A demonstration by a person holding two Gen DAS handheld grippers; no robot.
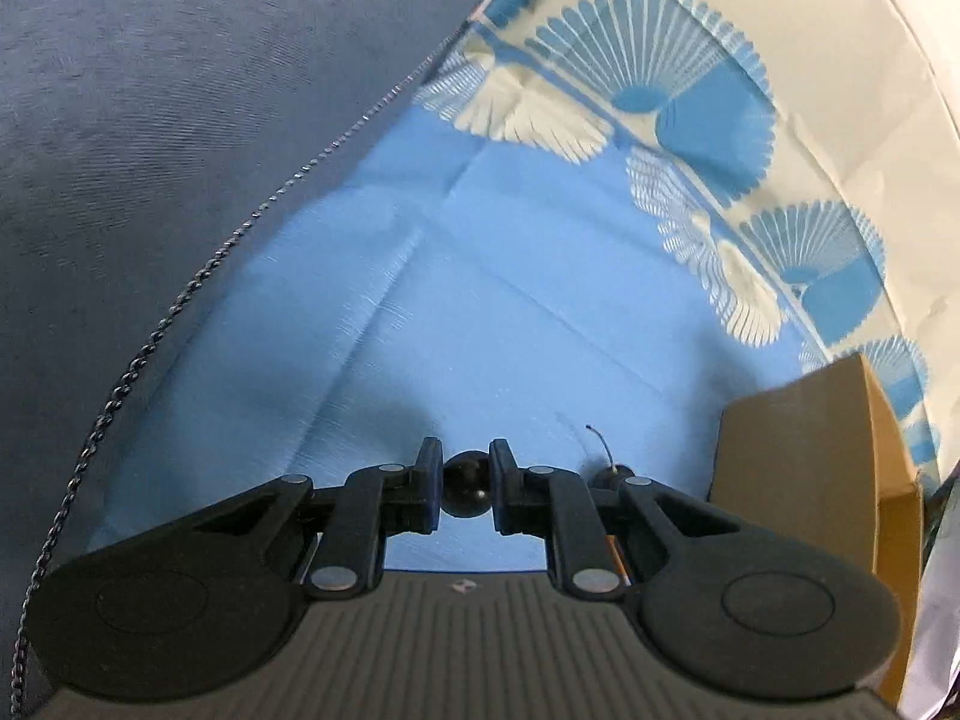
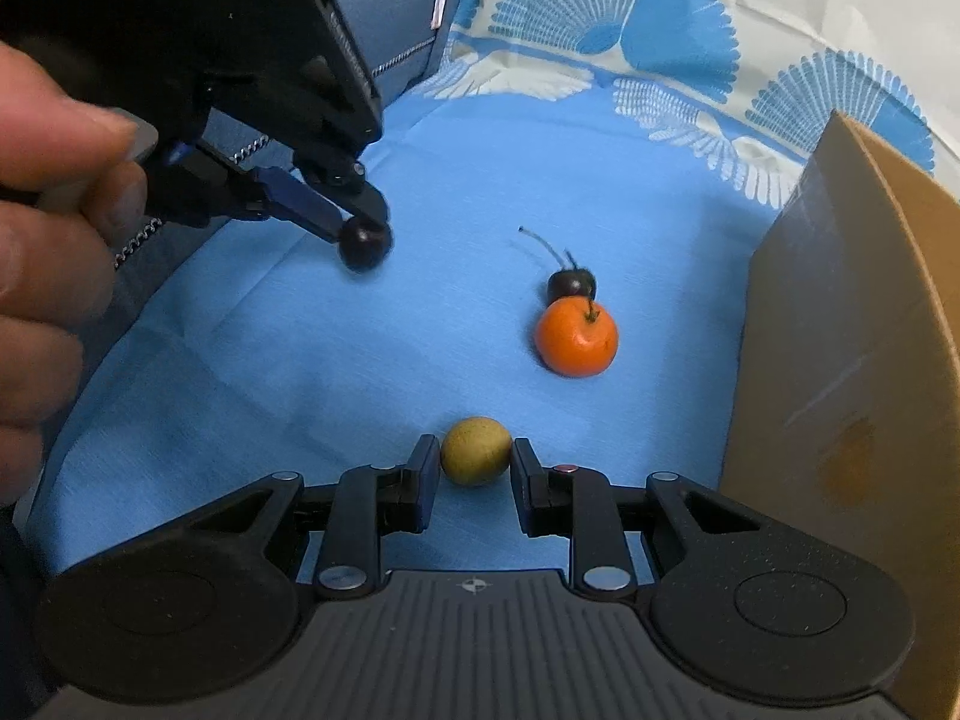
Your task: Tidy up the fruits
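While the cardboard box hides its inside, left jaws pinch a dark cherry; right jaws bracket a yellow-green fruit.

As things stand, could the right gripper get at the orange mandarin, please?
Probably not right away: the right gripper has a yellow-green fruit between its fingers, though the cloth toward the mandarin is clear.
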